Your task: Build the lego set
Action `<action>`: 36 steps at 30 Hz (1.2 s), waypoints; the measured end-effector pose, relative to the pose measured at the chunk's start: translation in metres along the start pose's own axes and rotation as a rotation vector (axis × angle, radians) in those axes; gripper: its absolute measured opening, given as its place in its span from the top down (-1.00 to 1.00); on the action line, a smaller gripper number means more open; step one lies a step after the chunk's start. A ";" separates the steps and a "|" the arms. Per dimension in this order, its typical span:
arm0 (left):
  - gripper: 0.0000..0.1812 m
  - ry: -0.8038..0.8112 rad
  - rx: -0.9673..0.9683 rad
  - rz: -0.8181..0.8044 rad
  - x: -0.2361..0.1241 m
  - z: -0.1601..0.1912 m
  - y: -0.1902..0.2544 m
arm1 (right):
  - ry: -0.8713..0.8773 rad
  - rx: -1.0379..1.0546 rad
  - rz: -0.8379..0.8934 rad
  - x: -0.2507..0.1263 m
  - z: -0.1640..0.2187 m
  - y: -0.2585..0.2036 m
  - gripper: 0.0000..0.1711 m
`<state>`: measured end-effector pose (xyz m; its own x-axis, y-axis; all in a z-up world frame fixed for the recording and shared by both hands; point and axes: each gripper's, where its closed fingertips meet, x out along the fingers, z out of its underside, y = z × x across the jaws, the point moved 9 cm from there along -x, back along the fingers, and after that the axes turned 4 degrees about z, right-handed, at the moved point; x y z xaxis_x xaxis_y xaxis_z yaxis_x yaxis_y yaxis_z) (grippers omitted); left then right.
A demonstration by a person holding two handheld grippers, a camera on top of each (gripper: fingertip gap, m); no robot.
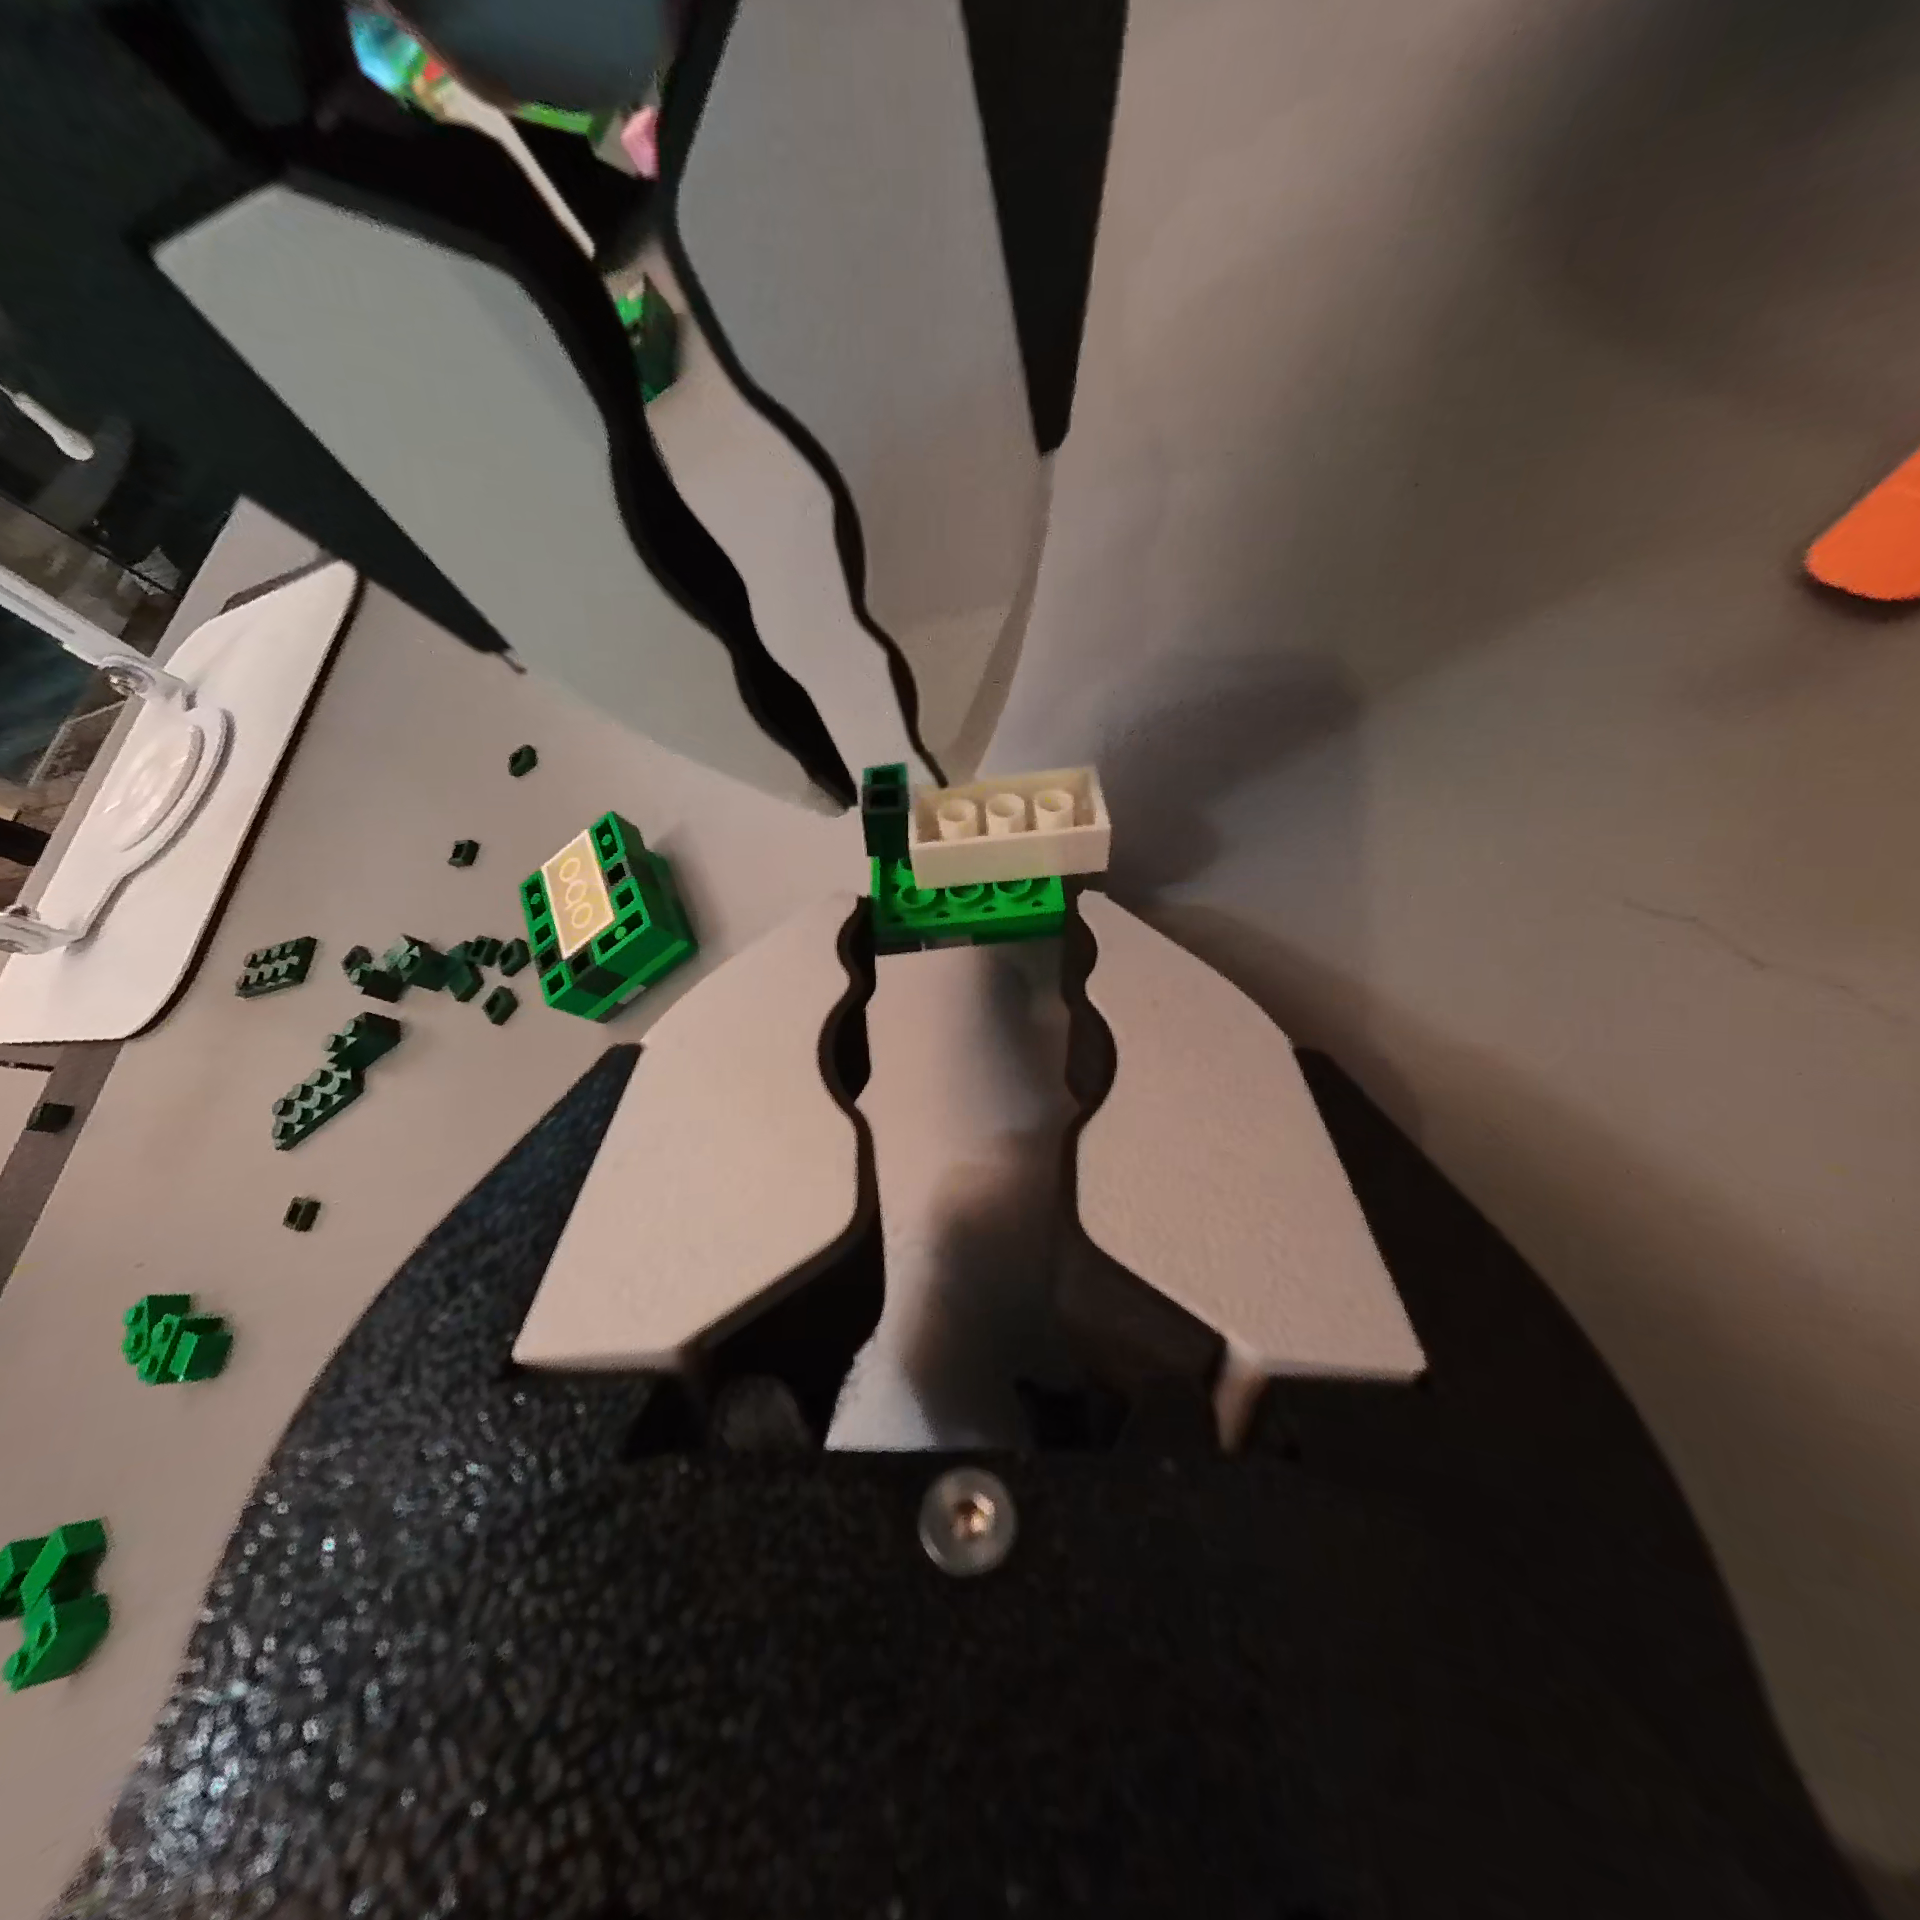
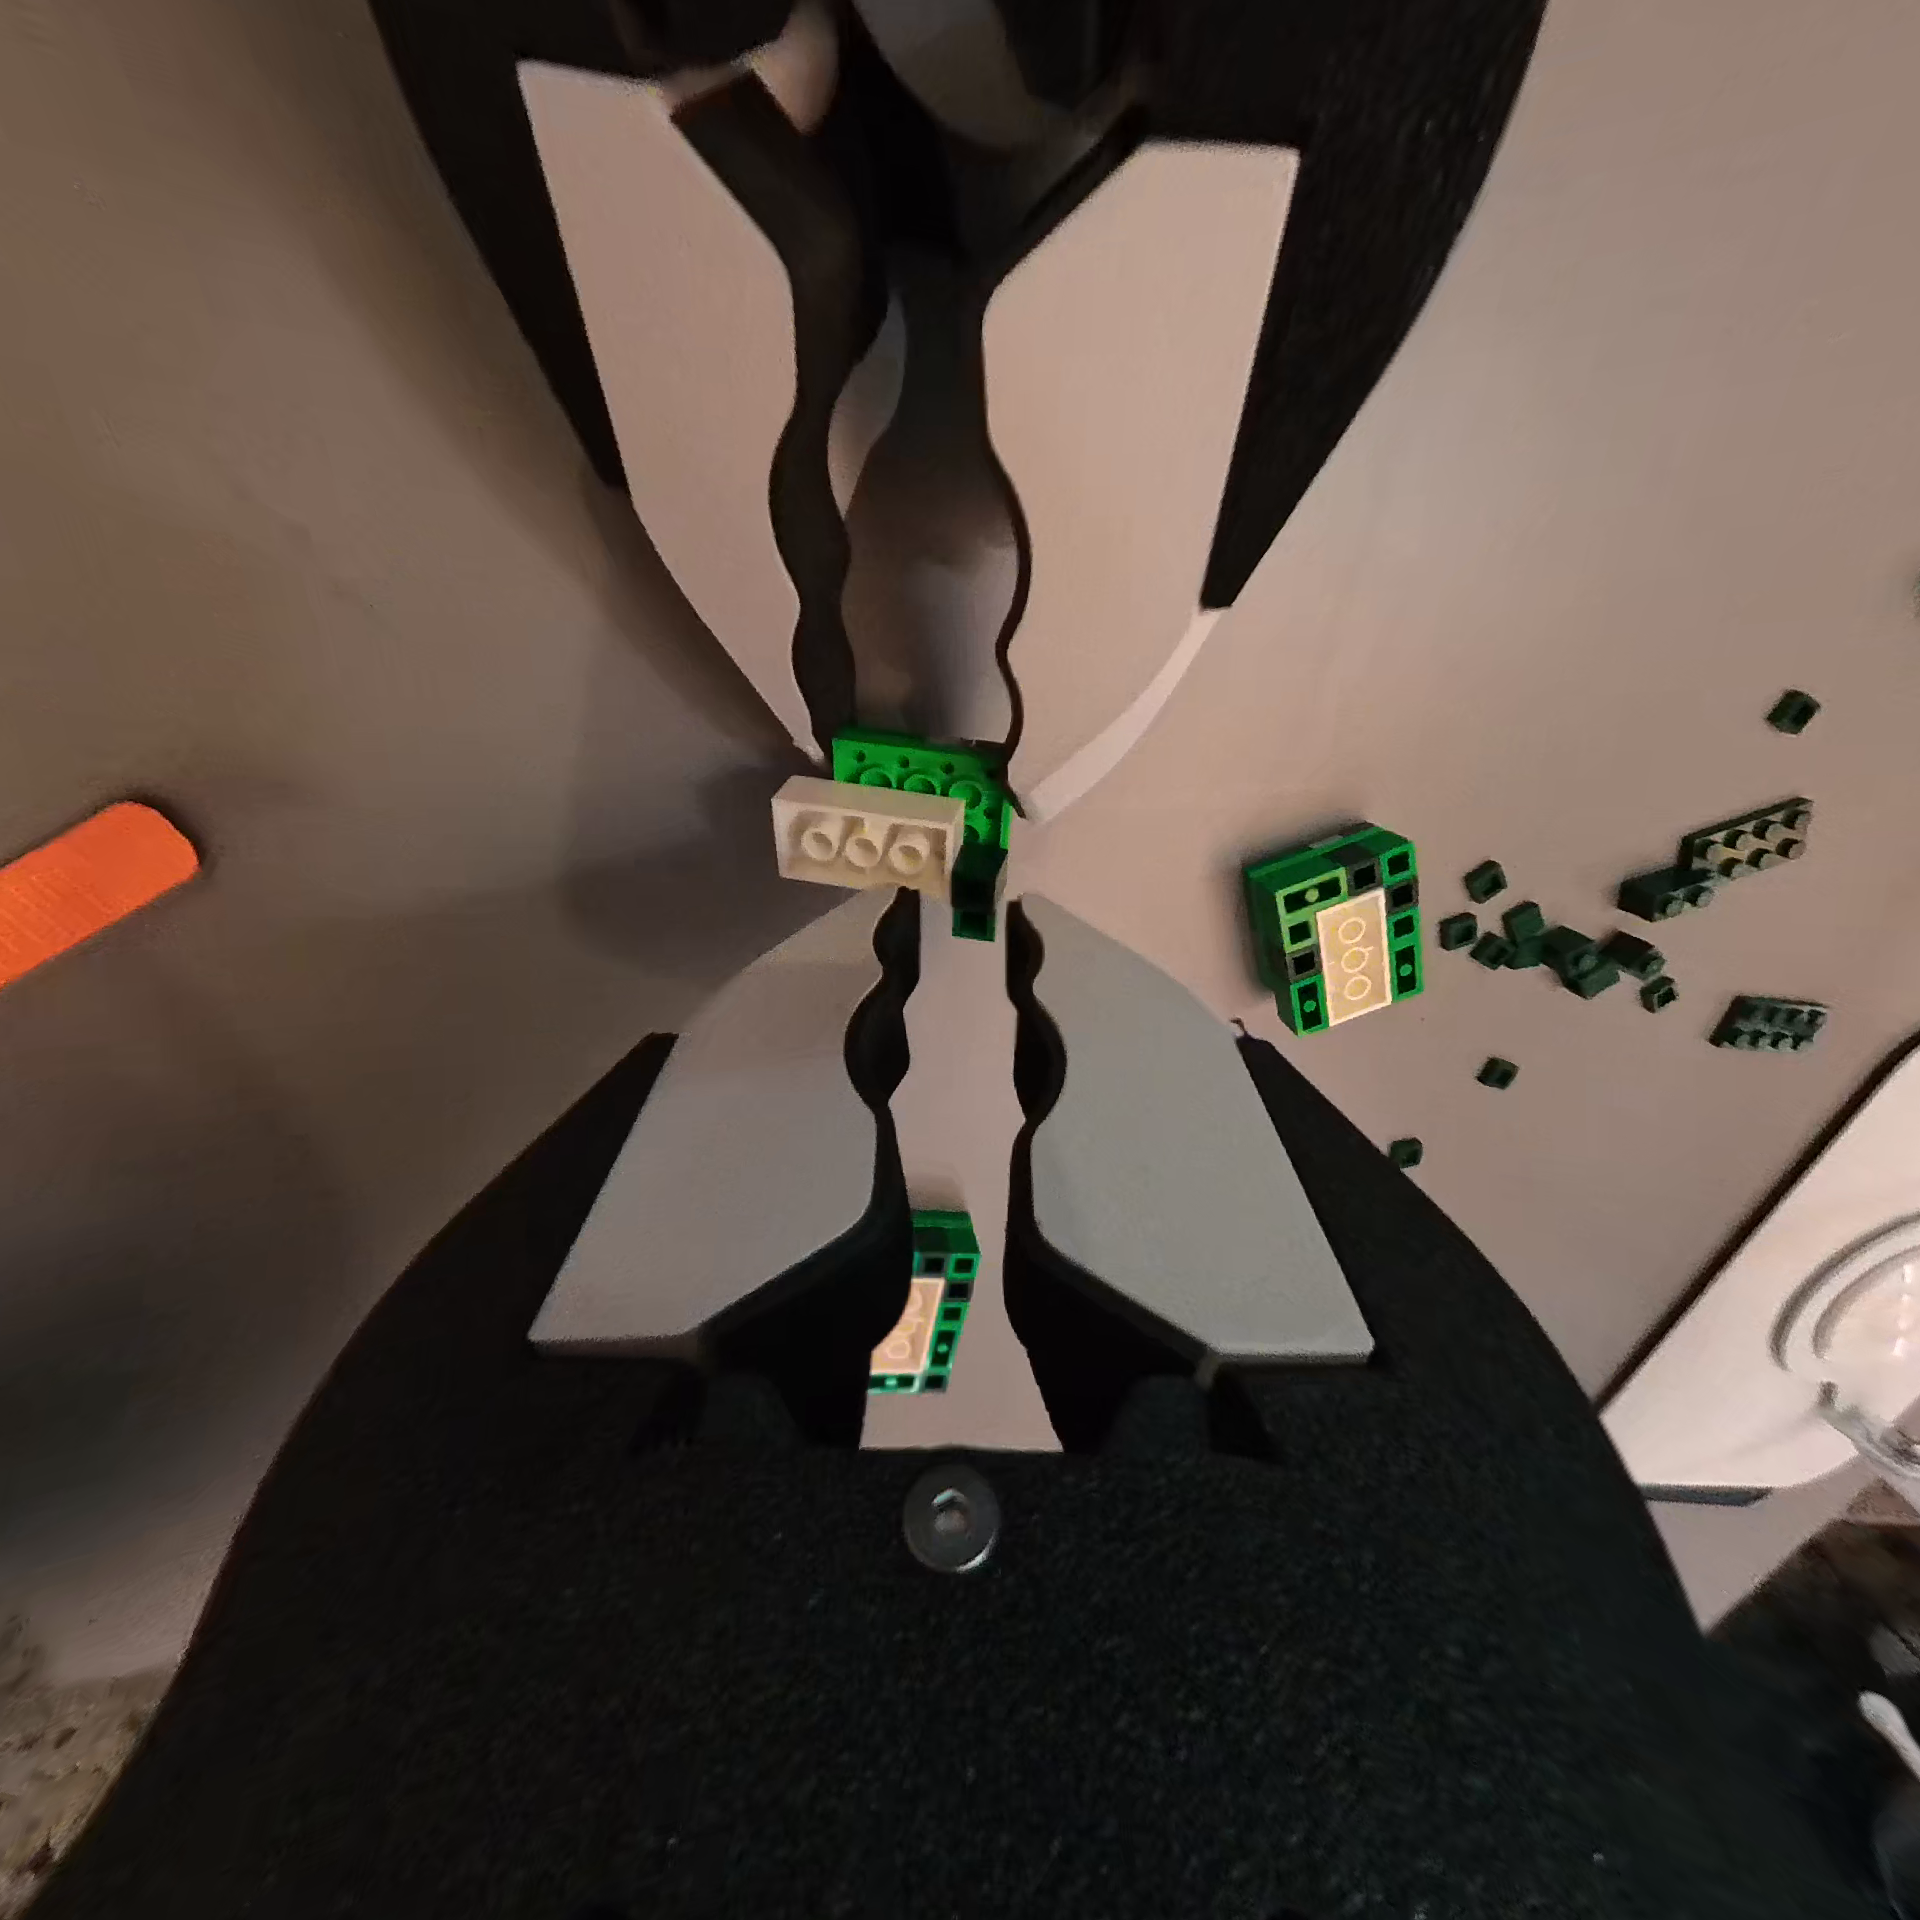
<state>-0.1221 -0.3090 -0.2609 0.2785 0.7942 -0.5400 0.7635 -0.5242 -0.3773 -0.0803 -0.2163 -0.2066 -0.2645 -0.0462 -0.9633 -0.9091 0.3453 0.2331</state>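
A small assembly, a bright green plate (image 1: 971,912) bearing a white brick (image 1: 1008,828) and a dark green piece (image 1: 884,808), is held between the narrowly set fingers of the left gripper (image 1: 966,925). The right gripper (image 2: 961,914) meets it from the opposite side, its fingers narrowly set about the dark green piece. A green cube build (image 2: 1335,940) is seen on the table (image 2: 1351,520) to the right of the right fingers, with loose dark green bricks (image 2: 1558,951) beyond it.

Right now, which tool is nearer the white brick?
Left. The left tool grips the bright green plate directly under the white brick; the right tool pinches the dark green piece beside it.
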 end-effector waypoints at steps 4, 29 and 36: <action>0.62 0.006 0.008 -0.002 0.000 0.000 0.000 | 0.105 0.072 0.031 -0.006 0.011 0.000 0.81; 0.62 0.284 0.129 -0.199 -0.022 -0.020 0.002 | 1.147 1.021 -0.454 0.005 0.060 -0.017 0.35; 0.62 0.284 0.138 -0.179 -0.020 -0.021 0.005 | 1.150 1.032 -0.586 0.008 0.058 -0.015 0.60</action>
<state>-0.1116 -0.3214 -0.2363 0.3130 0.9209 -0.2324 0.7346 -0.3898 -0.5554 -0.0500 -0.1678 -0.2259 -0.4966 -0.8499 -0.1760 -0.5051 0.4479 -0.7377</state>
